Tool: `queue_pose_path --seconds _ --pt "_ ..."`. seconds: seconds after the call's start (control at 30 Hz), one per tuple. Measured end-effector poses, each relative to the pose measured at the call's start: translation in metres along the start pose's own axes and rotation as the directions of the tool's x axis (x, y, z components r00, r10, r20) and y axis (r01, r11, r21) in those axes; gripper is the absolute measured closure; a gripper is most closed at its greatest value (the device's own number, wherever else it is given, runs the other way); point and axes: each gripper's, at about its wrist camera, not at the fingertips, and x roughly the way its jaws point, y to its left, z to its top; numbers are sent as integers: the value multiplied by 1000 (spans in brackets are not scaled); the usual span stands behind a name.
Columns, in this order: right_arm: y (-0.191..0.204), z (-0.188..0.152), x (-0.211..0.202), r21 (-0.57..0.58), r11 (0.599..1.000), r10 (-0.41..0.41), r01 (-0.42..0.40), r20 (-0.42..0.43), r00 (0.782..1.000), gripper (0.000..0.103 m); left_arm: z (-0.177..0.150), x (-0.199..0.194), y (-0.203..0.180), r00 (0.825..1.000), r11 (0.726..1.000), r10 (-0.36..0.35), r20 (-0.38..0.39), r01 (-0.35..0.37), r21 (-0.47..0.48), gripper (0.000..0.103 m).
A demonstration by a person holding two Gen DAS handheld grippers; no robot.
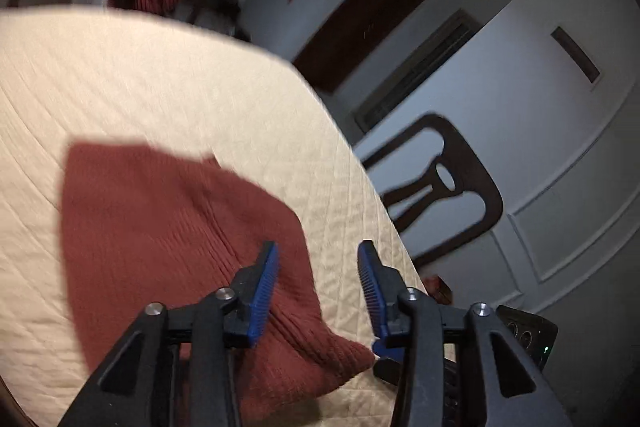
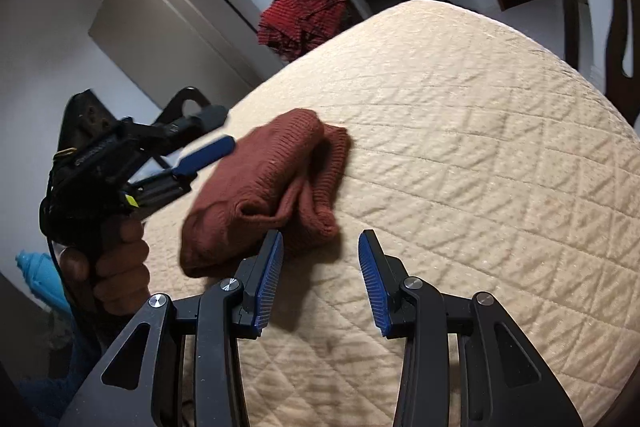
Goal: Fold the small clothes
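Note:
A rust-red knit garment [image 1: 168,227] lies folded on the cream quilted table [image 1: 120,75]. In the right wrist view the garment [image 2: 264,187] lies bunched in a thick fold on the quilt [image 2: 480,147]. My left gripper [image 1: 318,267] is open and empty, hovering over the garment's right edge; it also shows in the right wrist view [image 2: 200,155], held by a hand at the garment's left side. My right gripper [image 2: 320,255] is open and empty, just in front of the garment's near edge.
A dark wooden chair [image 1: 444,187] stands past the table's right edge. A red striped cloth [image 2: 304,15] hangs behind the far edge. White panelled walls and dark doors surround the table. A blue object [image 2: 36,271] sits low at the left.

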Motion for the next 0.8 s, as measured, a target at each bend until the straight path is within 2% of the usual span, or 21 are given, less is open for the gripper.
queue_pose_path --seconds 0.07,0.17,0.33,0.47,0.6,0.63,0.67,0.8 --pt "6 2 2 -10 999 47 -47 -3 999 63 3 -17 5 998 998 54 42 -55 23 56" --pt "12 6 12 4 994 110 -110 -31 993 63 -2 -39 18 983 985 161 92 -165 39 56" --pt "19 6 34 49 978 209 -205 -108 972 63 -21 -49 42 959 964 263 104 -266 21 56" --pt "19 15 47 115 966 244 -231 -110 964 63 -31 -44 49 952 955 295 81 -297 21 56" --pt "16 27 69 158 979 155 -132 -142 978 63 -31 -34 53 947 948 312 76 -316 38 56" --pt "17 30 71 154 980 146 -124 -138 980 69 -31 -33 52 947 948 312 76 -316 40 56" --pt "21 32 68 142 981 149 -131 -125 981 81 -31 -34 52 947 948 312 78 -316 42 56" --pt "31 35 49 72 978 198 -195 -37 979 82 -37 -35 49 944 943 318 93 -325 69 56"
